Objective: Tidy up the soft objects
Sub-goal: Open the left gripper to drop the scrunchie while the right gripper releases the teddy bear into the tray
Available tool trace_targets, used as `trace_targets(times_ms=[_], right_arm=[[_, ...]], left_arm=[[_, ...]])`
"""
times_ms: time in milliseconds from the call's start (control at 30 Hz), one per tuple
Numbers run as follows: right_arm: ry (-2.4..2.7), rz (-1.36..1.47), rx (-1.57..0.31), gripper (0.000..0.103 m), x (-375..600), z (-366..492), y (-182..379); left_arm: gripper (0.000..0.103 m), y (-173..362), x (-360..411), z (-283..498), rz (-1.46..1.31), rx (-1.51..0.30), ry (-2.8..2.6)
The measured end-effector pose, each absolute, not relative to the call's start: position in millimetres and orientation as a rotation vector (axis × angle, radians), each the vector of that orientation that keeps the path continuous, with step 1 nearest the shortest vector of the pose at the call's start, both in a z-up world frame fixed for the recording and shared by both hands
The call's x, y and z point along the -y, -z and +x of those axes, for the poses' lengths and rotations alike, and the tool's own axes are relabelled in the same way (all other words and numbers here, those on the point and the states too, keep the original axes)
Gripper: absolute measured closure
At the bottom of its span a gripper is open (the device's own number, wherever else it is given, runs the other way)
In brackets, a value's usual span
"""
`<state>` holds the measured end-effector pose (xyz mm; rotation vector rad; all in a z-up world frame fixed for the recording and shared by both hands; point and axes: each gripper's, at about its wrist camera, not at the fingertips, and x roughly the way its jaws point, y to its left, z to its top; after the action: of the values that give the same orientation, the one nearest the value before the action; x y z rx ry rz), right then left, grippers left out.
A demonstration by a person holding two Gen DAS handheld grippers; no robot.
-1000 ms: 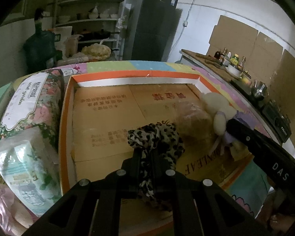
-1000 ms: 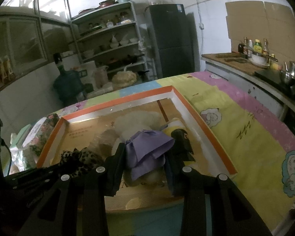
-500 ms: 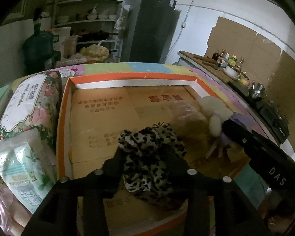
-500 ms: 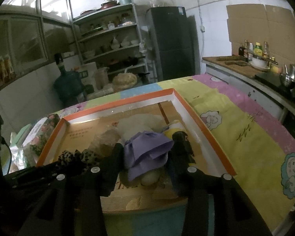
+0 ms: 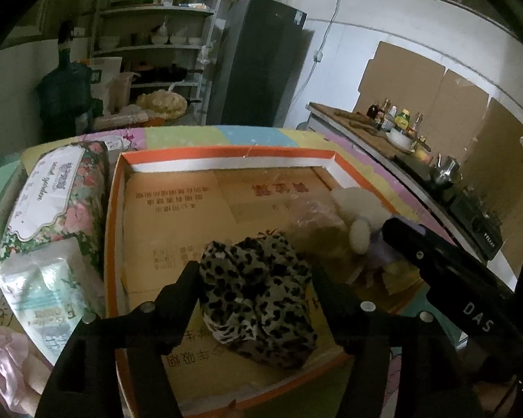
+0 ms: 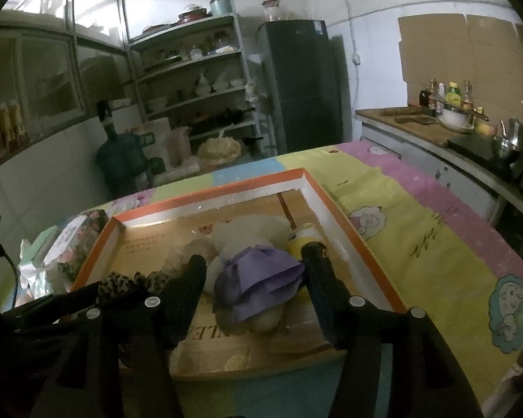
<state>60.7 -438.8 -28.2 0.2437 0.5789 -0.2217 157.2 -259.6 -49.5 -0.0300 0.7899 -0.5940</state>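
A leopard-print cloth (image 5: 258,296) lies bunched on the cardboard floor of the orange-rimmed tray (image 5: 226,151), near its front edge. My left gripper (image 5: 254,275) straddles it; its jaws are opening and the pads stand just off the cloth's sides. To the right lies a white plush toy (image 6: 247,233) with a purple cloth piece (image 6: 261,278) on it. My right gripper (image 6: 256,261) brackets the purple piece, jaws opening, with the piece between the fingers and not squeezed. In the left wrist view the right gripper (image 5: 436,268) reaches in beside the plush toy (image 5: 355,202).
A floral tissue pack (image 5: 52,202) and a plastic-wrapped pack (image 5: 45,296) sit left of the tray. A brownish crinkly bag (image 5: 313,223) and a yellow toy (image 6: 303,237) lie in the tray. The patchwork tablecloth (image 6: 418,244) stretches right; a counter with bottles (image 6: 446,104) stands beyond.
Both grippers' jaws have spread apart from their cloths. The leopard cloth has slumped and spread wider on the tray floor. The purple piece rests on the plush toy.
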Motion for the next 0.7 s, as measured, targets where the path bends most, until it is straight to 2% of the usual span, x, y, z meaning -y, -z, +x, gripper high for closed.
trace_targets(times_ms=[133, 267, 700], right_arm=[[0.225, 0.244, -0.568, 0.043, 438.8, 56.6, 24.4], [0.228, 0.241, -0.560, 0.043, 436.6, 53.0, 20.9], [0.219, 0.235, -0.531, 0.042, 426.5, 40.8, 6.8]], left_arm=[[0.036, 43.5, 257.3, 152.9, -0.034, -0.766, 0.606], [0.029, 37.5, 255.3, 149.0, -0.035, -0.738, 0.609], [0.026, 21.1, 243.3, 135.1, -0.037, -0.676, 0.605]])
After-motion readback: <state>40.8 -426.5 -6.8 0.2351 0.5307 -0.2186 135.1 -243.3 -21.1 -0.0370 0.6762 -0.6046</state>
